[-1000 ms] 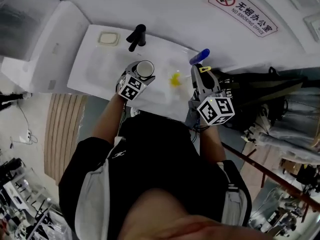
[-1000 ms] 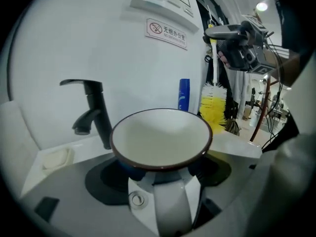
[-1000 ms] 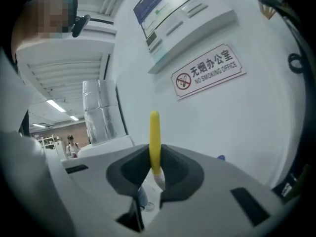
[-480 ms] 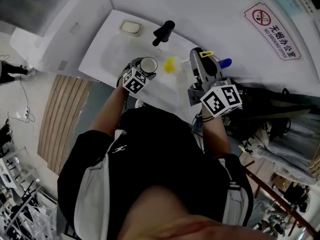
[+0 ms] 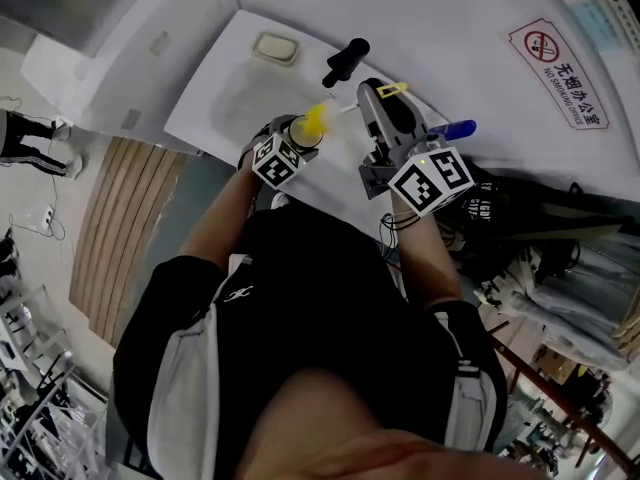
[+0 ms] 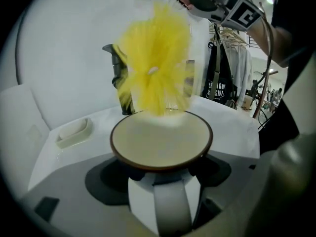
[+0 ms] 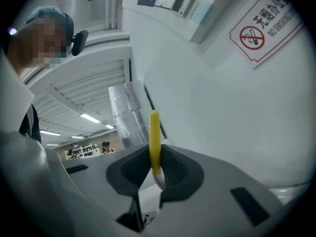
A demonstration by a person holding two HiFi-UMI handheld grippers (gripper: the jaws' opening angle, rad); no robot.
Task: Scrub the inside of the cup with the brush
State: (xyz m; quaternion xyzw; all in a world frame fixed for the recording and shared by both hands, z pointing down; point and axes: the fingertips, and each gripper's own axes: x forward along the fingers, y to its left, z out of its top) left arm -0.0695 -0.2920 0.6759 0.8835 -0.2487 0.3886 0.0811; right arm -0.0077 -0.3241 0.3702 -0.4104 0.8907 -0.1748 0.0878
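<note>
Cup [image 6: 160, 142]: clamped in left gripper [image 6: 165, 177], at front edge of white washbasin [image 5: 215, 93]. Brush [image 6: 154, 73]: yellow bristle head now at cup rim; half second ago clear of it, to the right. Right gripper [image 7: 154, 174]: clenched on brush's yellow handle. Black faucet [image 5: 345, 61] beyond.

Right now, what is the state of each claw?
Left claw: closed on the cup.
Right claw: closed on the brush.

One cup [image 6: 160, 142], one brush [image 6: 154, 70].
</note>
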